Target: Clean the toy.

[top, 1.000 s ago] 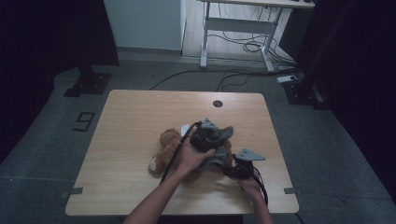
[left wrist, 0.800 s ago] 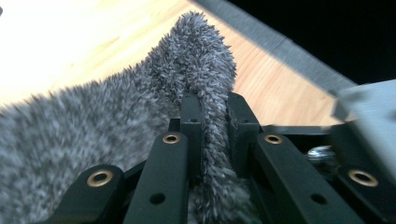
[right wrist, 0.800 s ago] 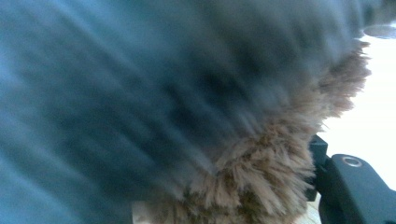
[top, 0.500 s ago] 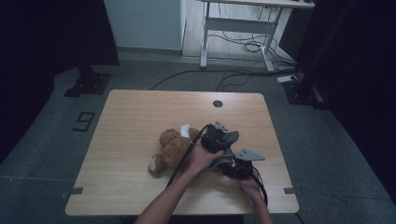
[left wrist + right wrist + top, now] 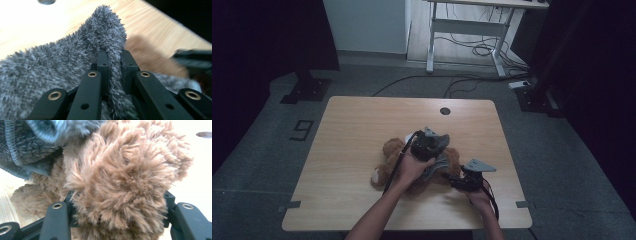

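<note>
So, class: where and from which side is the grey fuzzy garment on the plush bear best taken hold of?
At a raised fold of the grey garment, from above. The pile stands up in a thin ridge that two jaws can pinch, as the left gripper does now, while the right gripper clamps the brown plush bear steady.

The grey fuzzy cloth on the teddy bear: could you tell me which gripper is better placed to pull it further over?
Probably the left gripper: its jaws are pinched on a fold of the grey fuzzy cloth. The right gripper is clamped on the teddy bear, holding it.
</note>
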`<act>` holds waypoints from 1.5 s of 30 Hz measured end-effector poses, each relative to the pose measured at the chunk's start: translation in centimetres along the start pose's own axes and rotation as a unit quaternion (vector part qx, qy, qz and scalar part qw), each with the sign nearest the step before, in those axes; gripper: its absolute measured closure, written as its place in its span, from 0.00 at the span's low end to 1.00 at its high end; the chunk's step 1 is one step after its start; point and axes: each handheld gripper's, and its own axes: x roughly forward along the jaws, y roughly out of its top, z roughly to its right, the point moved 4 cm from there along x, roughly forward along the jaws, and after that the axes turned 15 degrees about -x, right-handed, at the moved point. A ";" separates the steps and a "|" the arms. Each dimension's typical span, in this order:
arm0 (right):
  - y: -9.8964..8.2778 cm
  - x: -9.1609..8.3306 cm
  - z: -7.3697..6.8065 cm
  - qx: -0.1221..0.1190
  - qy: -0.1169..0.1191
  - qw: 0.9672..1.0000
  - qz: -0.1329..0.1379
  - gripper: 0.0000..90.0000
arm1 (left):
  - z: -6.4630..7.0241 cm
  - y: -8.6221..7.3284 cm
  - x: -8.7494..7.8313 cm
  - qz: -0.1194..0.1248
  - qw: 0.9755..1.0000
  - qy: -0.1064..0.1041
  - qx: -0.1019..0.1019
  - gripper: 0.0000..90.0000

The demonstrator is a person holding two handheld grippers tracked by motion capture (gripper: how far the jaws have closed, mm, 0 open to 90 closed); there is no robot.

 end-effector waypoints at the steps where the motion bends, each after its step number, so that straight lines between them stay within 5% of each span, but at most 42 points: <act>1: 0.0 0.0 0.0 0.001 0.001 1.000 0.000 0.46 | -0.6 -0.3 -0.1 -0.002 1.000 0.002 -0.005 0.90; 5: 0.0 0.0 -0.1 0.002 0.001 1.000 0.003 0.45 | -1.7 -0.9 -1.1 0.009 1.000 -0.012 -0.015 0.90; 12: 0.0 0.0 0.0 0.006 0.001 1.000 0.002 0.46 | -4.3 -1.1 -4.1 0.030 0.999 0.029 -0.013 0.89; 21: -0.1 0.0 0.0 0.008 0.000 1.000 0.005 0.45 | -11.4 -3.9 -7.2 0.037 0.994 0.058 -0.083 0.89; 28: -0.1 0.1 0.1 0.010 -0.002 1.000 0.006 0.46 | -14.6 -7.9 -6.3 0.014 0.990 0.050 -0.129 0.89; 30: -0.1 0.0 0.1 0.011 -0.001 1.000 0.005 0.46 | -14.8 -8.4 -6.4 0.019 0.989 0.032 -0.144 0.89; 38: 0.1 0.3 0.2 0.010 -0.008 1.000 0.007 0.47 | -14.1 -7.0 -6.2 0.016 0.989 0.014 -0.145 0.89; 42: 0.5 1.1 0.7 -0.003 -0.050 0.999 0.001 0.49 | -14.2 -5.1 -6.4 0.022 0.989 0.016 -0.143 0.89; 45: 0.6 1.8 1.2 -0.002 -0.061 0.998 0.003 0.49 | -13.1 -2.8 -7.6 0.039 0.992 0.011 -0.123 0.89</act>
